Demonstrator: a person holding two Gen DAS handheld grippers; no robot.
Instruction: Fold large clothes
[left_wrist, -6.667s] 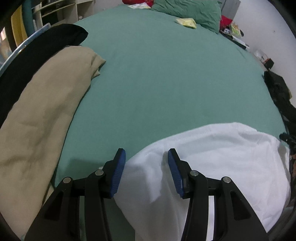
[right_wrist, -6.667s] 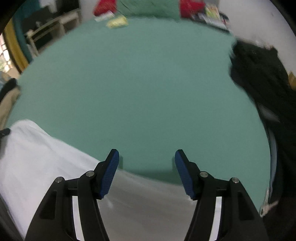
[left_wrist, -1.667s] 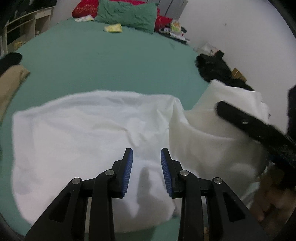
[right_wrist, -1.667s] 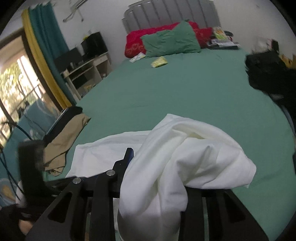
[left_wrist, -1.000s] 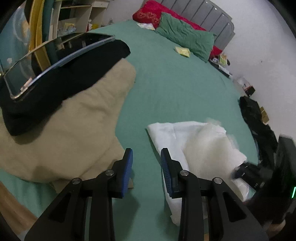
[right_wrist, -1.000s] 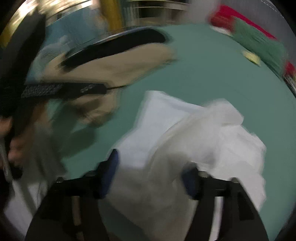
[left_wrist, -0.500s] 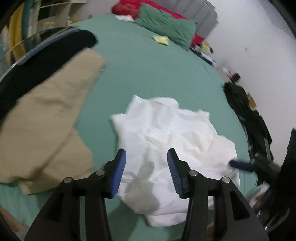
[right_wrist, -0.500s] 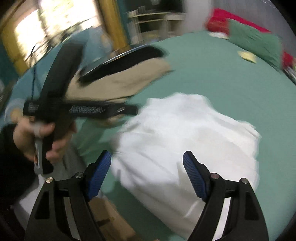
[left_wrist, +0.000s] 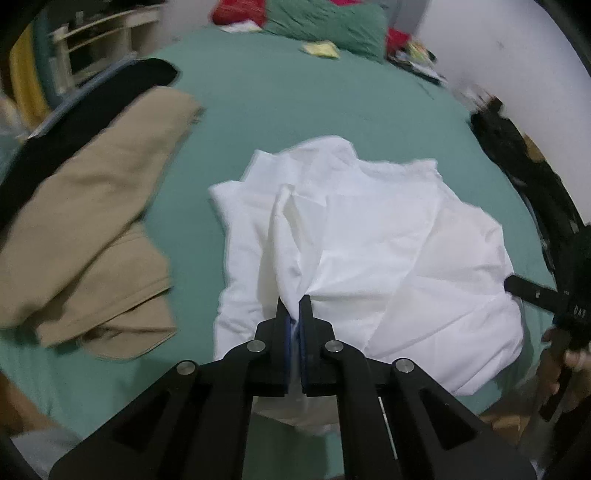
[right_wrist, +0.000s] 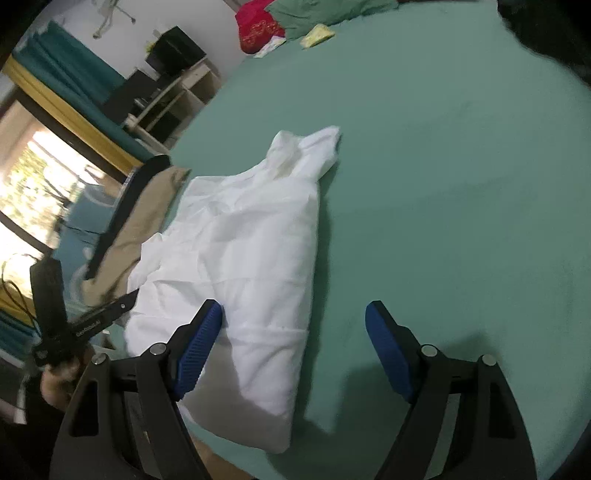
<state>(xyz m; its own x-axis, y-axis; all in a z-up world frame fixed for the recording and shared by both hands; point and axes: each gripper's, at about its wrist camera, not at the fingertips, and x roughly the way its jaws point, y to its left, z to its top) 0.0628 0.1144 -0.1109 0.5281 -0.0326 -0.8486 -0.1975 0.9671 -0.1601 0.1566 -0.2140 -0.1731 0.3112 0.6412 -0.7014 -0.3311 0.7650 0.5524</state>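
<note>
A large white garment (left_wrist: 376, 254) lies crumpled on the green bed sheet (left_wrist: 295, 99) near the front edge. My left gripper (left_wrist: 294, 306) is shut on a raised fold of the white garment at its near left side. The garment also shows in the right wrist view (right_wrist: 243, 251), partly folded over. My right gripper (right_wrist: 293, 321) is open and empty, just above the garment's near right edge. The right gripper's body shows at the right edge of the left wrist view (left_wrist: 543, 295).
A tan garment (left_wrist: 88, 229) and a black garment (left_wrist: 92, 99) lie at the bed's left side. A black pile (left_wrist: 517, 147) lies at the right edge. Green and red pillows (left_wrist: 325, 22) sit at the far end. Shelves (right_wrist: 173, 96) and a window stand beyond the left side.
My left gripper has closed on a fold of the white garment. My right gripper has swung to the garment's right side and stays open.
</note>
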